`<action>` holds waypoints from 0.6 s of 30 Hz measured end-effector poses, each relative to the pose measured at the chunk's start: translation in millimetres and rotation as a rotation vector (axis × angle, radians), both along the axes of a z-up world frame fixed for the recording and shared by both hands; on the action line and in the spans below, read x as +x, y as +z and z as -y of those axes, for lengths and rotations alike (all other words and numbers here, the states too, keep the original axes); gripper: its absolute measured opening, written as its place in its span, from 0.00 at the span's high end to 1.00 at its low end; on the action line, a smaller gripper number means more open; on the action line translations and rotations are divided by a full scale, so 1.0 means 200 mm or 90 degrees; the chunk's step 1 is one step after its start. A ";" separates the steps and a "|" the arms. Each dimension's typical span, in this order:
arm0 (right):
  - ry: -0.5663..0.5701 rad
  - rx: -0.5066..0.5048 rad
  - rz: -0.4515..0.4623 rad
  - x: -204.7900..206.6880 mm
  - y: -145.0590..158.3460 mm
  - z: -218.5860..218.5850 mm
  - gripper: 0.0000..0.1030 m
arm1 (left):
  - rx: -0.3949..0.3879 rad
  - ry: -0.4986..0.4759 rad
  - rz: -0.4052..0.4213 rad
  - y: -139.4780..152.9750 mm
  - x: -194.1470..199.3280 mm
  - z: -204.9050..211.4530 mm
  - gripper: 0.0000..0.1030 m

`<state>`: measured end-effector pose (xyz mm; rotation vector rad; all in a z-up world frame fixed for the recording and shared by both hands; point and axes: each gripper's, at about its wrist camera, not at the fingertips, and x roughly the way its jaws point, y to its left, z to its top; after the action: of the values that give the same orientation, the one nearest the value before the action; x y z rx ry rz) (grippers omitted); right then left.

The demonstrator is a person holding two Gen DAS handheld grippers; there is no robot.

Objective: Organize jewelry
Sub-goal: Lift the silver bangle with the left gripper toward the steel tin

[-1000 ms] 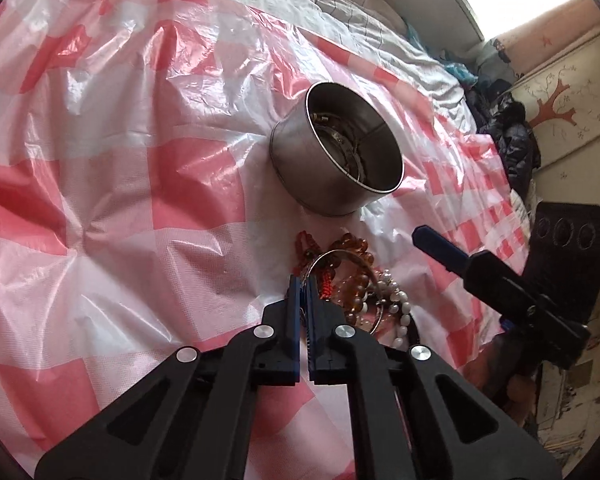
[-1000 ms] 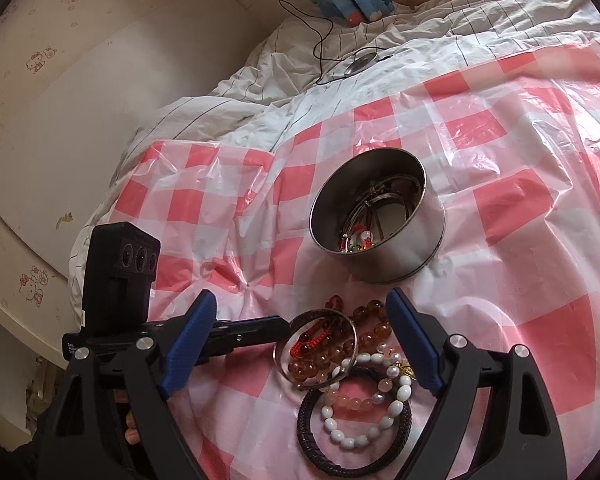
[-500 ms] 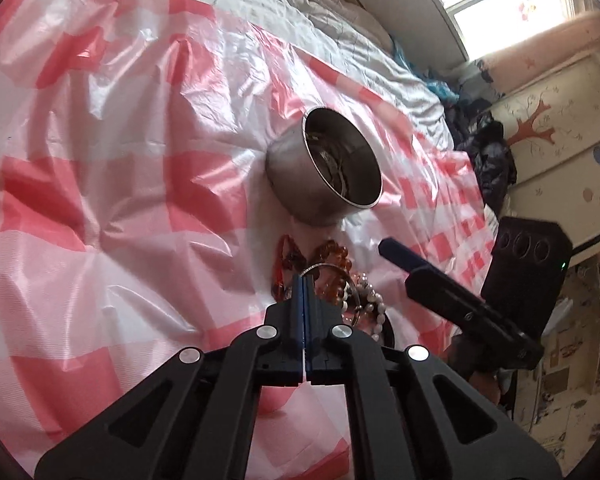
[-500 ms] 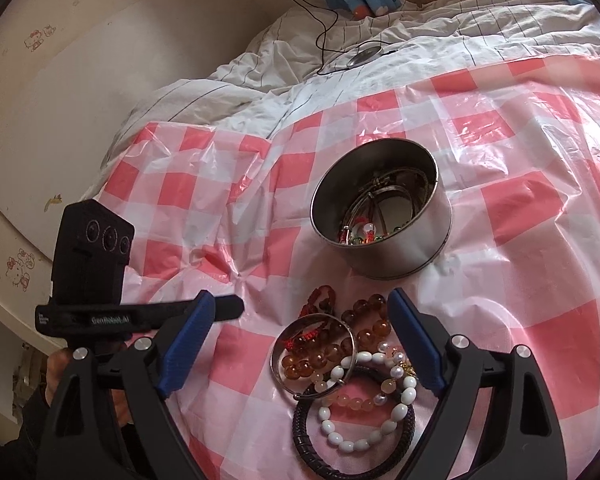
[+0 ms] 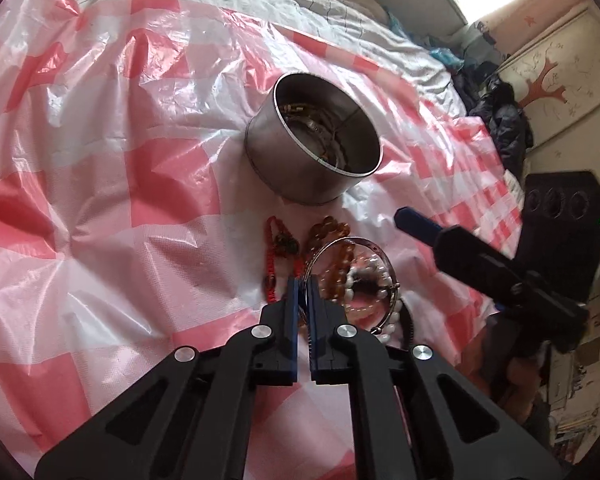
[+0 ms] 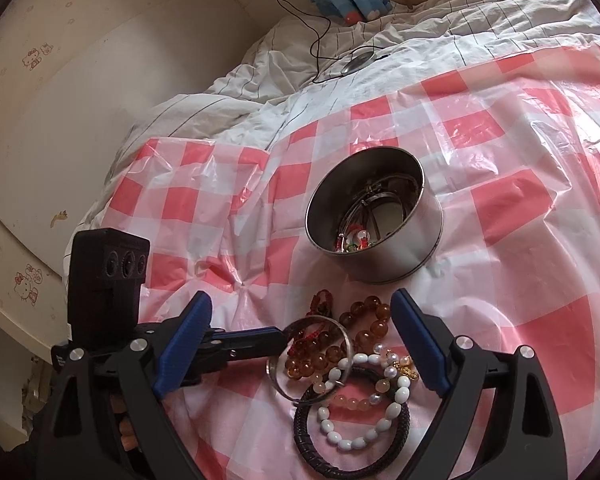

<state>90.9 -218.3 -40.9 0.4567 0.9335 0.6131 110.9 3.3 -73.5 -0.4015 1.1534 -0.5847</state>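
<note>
The silver bangle (image 6: 312,356) lies tilted on top of a small pile of jewelry, on the red-and-white checked plastic sheet (image 6: 520,208) that covers the bed. The left hand-held gripper (image 5: 303,286) has its blue fingers pressed nearly together on the near edge of this bangle (image 5: 350,276); in the right wrist view its black tip (image 6: 276,340) touches the bangle's left side.

Inside and under the ring sit amber beads (image 6: 366,320), and a red corded bracelet (image 5: 274,252) lies just beside them toward the tin. Closer to the right camera, a white bead bracelet (image 6: 364,412) rests on a black braided band (image 6: 312,440), with a small gold charm (image 6: 406,368) at its right edge.

The right hand-held gripper (image 6: 300,320) hangs over the pile with its blue fingers (image 6: 418,344) spread wide on either side of it, holding nothing.

Beyond the pile, near but apart from it, stands a round metal tin (image 6: 400,252), upright and lidless, with metal bangles and a few coloured beads lying in it.

A white striped quilt (image 6: 420,48) lies past the sheet, with a black cable (image 6: 300,16) running across it.
</note>
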 end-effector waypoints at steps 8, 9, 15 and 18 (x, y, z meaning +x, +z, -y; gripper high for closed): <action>0.046 -0.029 0.022 -0.01 0.01 -0.09 0.15 | -0.136 0.121 0.035 0.12 -0.04 -0.37 0.96; 0.057 -0.030 0.024 -0.01 0.01 -0.11 0.15 | -0.137 0.139 0.036 0.12 -0.04 -0.41 0.97; 0.129 -0.160 0.051 0.01 -0.03 -0.35 0.15 | -0.128 0.210 0.030 0.11 -0.07 -0.67 0.97; 0.160 -0.239 0.037 0.02 -0.12 -0.46 0.15 | -0.129 0.218 0.029 0.10 -0.06 -0.72 0.97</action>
<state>95.5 -125.8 -65.2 -0.0152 1.0313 0.6562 99.1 147.6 -52.7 -0.7399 0.9569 -0.4082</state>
